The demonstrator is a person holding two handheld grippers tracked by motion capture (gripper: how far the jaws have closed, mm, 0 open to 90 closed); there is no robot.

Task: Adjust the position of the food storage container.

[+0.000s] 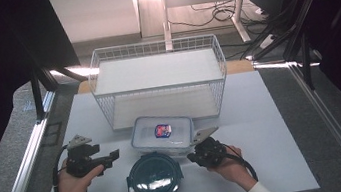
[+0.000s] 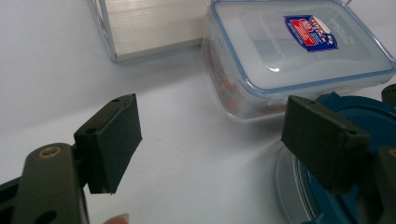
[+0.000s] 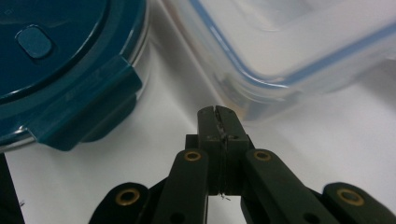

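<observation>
We hold our left gripper (image 1: 114, 156) with its jaws spread wide and nothing between them, hovering over the white counter (image 1: 278, 161). Just ahead of it and toward its right sits the round container with the dark teal lid (image 1: 154, 178), whose rim shows behind the right-hand jaw in the left gripper view. Farther ahead of that gripper lies the clear rectangular food box (image 2: 299, 56) with a blue-edged snap lid and a small red and blue label (image 2: 310, 32); reddish contents show faintly through its wall. Our right gripper (image 3: 218, 114) has its jaws pressed together, holding nothing, with the tip low over the counter in the gap between the two containers: the teal lid's locking tab (image 3: 84, 109) lies just to its left and the corner of the clear box just ahead and to its right, neither clearly touching it. Beyond the clear box, well ahead of both grippers, stands a white wire basket (image 1: 158, 80).
</observation>
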